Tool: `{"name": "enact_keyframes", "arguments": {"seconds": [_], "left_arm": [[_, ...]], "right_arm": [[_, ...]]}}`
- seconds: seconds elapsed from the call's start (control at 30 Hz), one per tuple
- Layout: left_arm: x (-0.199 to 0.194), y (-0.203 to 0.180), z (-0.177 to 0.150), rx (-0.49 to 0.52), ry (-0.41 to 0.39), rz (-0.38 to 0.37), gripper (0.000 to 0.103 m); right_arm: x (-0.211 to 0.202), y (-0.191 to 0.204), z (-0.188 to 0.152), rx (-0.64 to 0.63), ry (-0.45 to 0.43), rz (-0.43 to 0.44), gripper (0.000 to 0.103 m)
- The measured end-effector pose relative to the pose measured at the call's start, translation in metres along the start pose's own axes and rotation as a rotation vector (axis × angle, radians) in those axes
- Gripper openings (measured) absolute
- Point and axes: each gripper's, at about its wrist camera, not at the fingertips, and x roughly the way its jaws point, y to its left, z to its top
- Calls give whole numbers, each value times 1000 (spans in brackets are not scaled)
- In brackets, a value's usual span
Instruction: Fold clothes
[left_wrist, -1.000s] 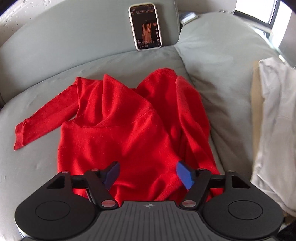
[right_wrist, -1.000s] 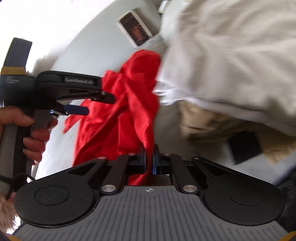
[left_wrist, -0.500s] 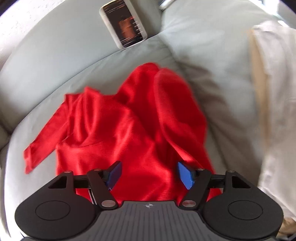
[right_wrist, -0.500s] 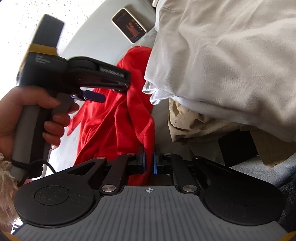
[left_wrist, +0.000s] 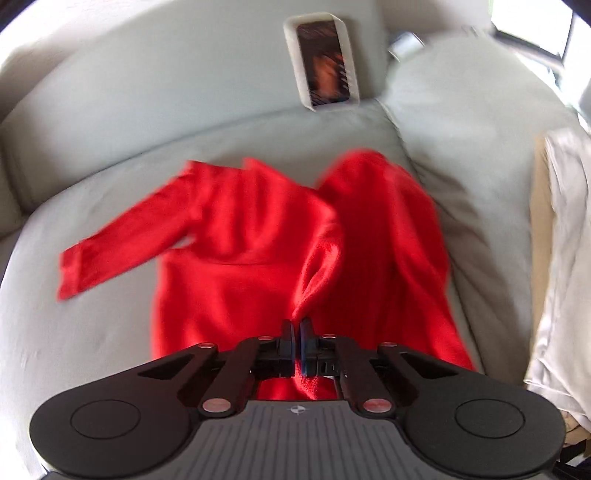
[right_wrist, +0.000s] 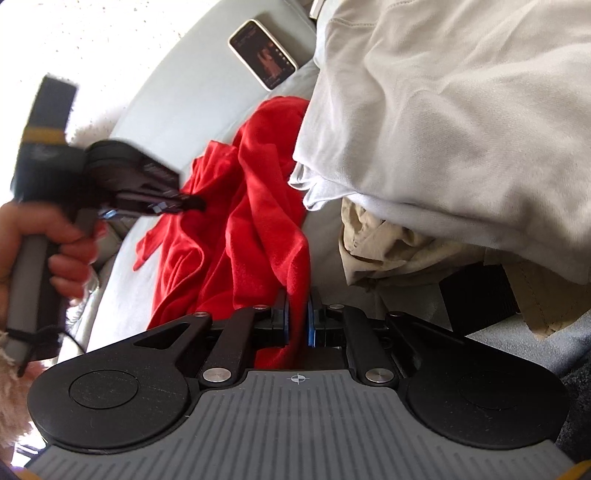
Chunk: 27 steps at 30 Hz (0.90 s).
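sweater spread on sofa | left gripper clenched on a mid-hem pinch | right gripper clamped on its edge | risk: thin pinch slips when lifted, fold skews

The phone screen is blurred; the white garment runs past the edge.

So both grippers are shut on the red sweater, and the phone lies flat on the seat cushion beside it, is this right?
Not quite. The phone leans against the sofa backrest, above the red sweater, as the left wrist view shows. The left gripper and right gripper are indeed shut on the sweater.
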Motion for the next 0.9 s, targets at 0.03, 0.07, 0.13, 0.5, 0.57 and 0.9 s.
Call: {"name": "enact_keyframes", "arguments": {"seconds": [0.03, 0.07, 0.13, 0.5, 0.57, 0.9], "left_arm": [[-6, 12, -4, -30, -23, 5, 2], [-13, 25, -9, -68, -46, 9, 2], [-28, 52, -23, -145, -91, 15, 2], [-97, 184, -194, -688, -195, 41, 2], [-99, 191, -218, -755, -191, 13, 2], [-132, 205, -252, -793, -293, -24, 2]], "right_arm": [[0, 1, 0, -6, -4, -4, 9], [1, 2, 0, -12, -8, -8, 9], [0, 4, -1, -23, -17, -15, 9], [-3, 20, -11, -133, -82, -68, 9], [-4, 23, -13, -154, -96, -79, 9], [-41, 44, -16, -178, -203, -178, 8]]}}
